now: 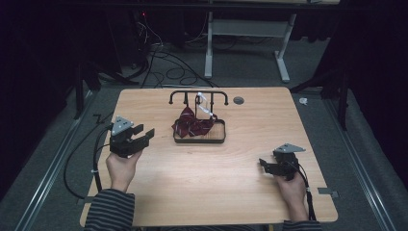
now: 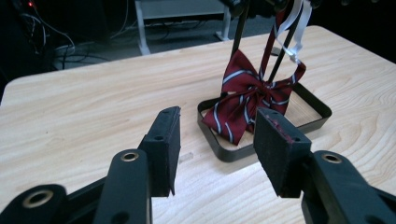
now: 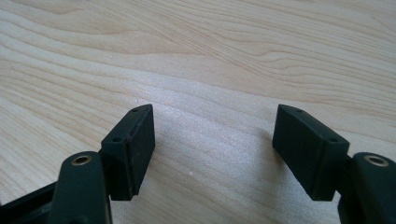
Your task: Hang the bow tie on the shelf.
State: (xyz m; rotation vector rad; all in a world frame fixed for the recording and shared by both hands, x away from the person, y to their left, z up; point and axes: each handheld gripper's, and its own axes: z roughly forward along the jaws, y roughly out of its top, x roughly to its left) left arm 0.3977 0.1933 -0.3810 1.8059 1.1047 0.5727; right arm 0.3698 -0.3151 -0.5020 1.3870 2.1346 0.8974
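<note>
A pale wooden table (image 1: 216,183) stands in a dark room. The striped bow tie (image 2: 250,100) hangs in the black tray (image 2: 224,151), wings seemingly spread sideways. Left gripper (image 2: 217,140) and right gripper (image 3: 212,149) gape wide, empty.

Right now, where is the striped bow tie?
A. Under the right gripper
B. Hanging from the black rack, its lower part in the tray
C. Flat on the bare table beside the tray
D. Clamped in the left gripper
B: the bow tie hangs by its strap from the rack and droops into the tray, ahead of the open left gripper.
</note>
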